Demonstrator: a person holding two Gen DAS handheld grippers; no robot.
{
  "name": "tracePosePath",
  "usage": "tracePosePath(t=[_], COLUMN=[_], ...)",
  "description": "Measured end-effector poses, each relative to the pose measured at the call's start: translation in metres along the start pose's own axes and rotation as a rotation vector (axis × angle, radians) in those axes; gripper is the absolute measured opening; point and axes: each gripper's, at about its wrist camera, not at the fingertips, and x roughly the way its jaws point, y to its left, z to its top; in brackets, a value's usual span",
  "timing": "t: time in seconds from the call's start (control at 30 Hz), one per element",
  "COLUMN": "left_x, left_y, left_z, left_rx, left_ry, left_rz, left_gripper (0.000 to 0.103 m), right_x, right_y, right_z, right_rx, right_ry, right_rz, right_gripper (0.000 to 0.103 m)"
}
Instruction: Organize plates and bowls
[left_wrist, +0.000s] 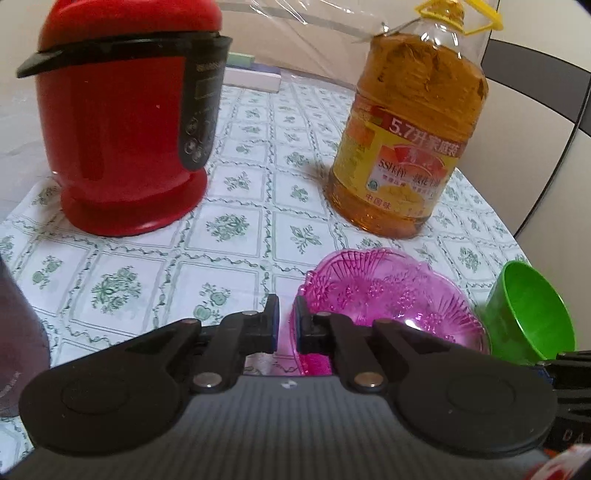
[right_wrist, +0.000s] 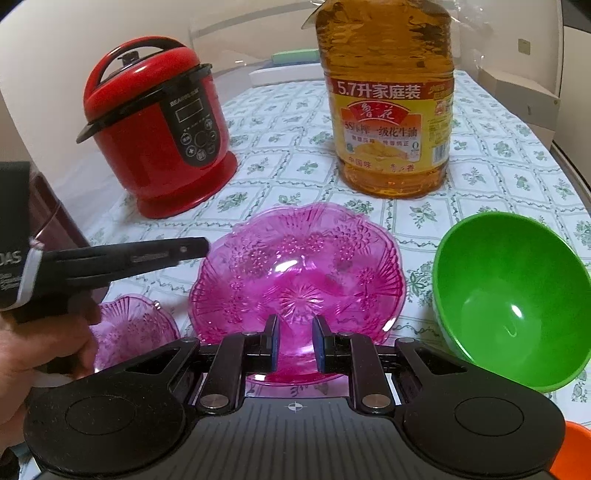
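The large translucent pink plastic plate with a scalloped, embossed rim (right_wrist: 295, 273) sits near the front edge of the tabletop (right_wrist: 498, 155). A small matching pink dish (right_wrist: 136, 325) lies toward the front left corner, and a smooth green plastic bowl (right_wrist: 509, 295) toward the front right. All look light, stiff and rather slick, so I judge a rim pinch the best hold. The left gripper (left_wrist: 286, 328) is closed and holds nothing. The right gripper (right_wrist: 294, 341) stands narrowly parted above the large plate's near rim; whether it touches, I cannot tell.

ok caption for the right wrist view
Right gripper grips the large pink glass dish, green bowl beside it.
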Motion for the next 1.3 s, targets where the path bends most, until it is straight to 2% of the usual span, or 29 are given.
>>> tracePosePath(t=[0.23, 0.43, 0.5, 0.53, 0.6, 0.67, 0.9, 0.97, 1.3], left_x=[-0.039, -0.085, -0.099, -0.105, -0.120, -0.132, -0.171, -0.180, -0.222], left_y=[-0.001, -0.012, -0.017, -0.019, -0.023, -0.023, -0.015, -0.010, 0.008], left_z=[-0.008, -0.036, -0.046, -0.051, -0.062, -0.071, -0.101, -0.108, -0.125], left_rx=[-0.044, -0.084, -0.082, -0.078, -0.076, -0.099, -0.146, -0.169, -0.201], left_ry=[-0.021, -0.014, -0.004, 0.003, 0.011, 0.009, 0.011, 0.013, -0.025], left_rz=[-0.004, 0.008, 0.024, 0.031, 0.043, 0.054, 0.120, 0.129, 0.228], left_gripper=[0.007, 0.008, 0.009, 0.012, 0.019, 0.025, 0.046, 0.055, 0.062], right_x=[-0.015, -0.050, -0.060, -0.064, -0.073, -0.083, -0.113, -0.120, -0.140], right_y=[-0.008, -0.009, -0.005, -0.004, -0.002, -0.001, 0.014, 0.021, 0.046], right_z=[-0.006, -0.020, -0.028, -0.033, -0.043, -0.051, -0.076, -0.082, -0.102], right_rx=[0.047, 0.101, 0.105, 0.109, 0.121, 0.134, 0.121, 0.111, 0.104], right_ry=[0.004, -0.005, -0.001, 0.002, 0.006, 0.005, -0.010, -0.014, -0.029], right_rz=[-0.013, -0.014, -0.027, -0.034, -0.045, -0.050, -0.095, -0.102, -0.093], right_gripper=[0.020, 0.020, 0.023, 0.025, 0.037, 0.042, 0.044, 0.045, 0.045])
